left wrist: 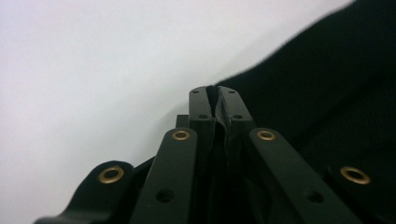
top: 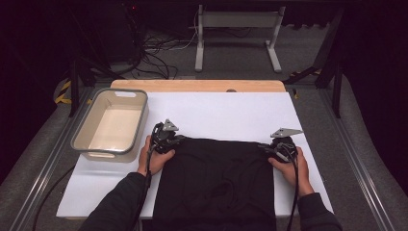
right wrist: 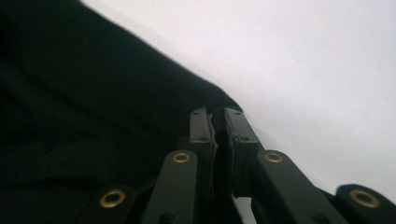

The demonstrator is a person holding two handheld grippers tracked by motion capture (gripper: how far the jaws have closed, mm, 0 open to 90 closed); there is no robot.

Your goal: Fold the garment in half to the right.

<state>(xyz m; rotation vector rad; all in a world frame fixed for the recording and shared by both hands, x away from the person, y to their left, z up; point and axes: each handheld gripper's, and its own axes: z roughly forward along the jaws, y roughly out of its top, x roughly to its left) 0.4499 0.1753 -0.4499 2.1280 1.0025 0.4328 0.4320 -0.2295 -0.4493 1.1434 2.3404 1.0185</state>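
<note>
At six o'clock on the table, nearest the person, a black soft cloth garment lies spread flat on the white rectangular table sheet, its near edge running off the table toward the person's dark sleeves. Both forearms come up from the bottom of the high view, one on each side of the cloth.

At about nine o'clock of the garment, the left gripper sits at the cloth's far left corner. Its own view shows its two black jaws pressed together with a thin fold of the black cloth pinched between them. At about three o'clock, the right gripper sits at the far right corner, and its view likewise shows the jaws clenched on the cloth's edge. So both tongs are grasping the garment, one at each far corner.

Farther off, at ten o'clock, an empty beige plastic tub with a grey rim stands on the sheet, well apart from the cloth. Beyond it, at twelve o'clock, a strip of pale wooden tabletop shows past the sheet.

The step in hand appears to be folding: the corners are secured and the lift has not begun. The next move likely calls for raising both corners together, evenly, and carrying them toward the person to lay the far half over the near half, keeping the edge taut so it does not sag or slip.
</note>
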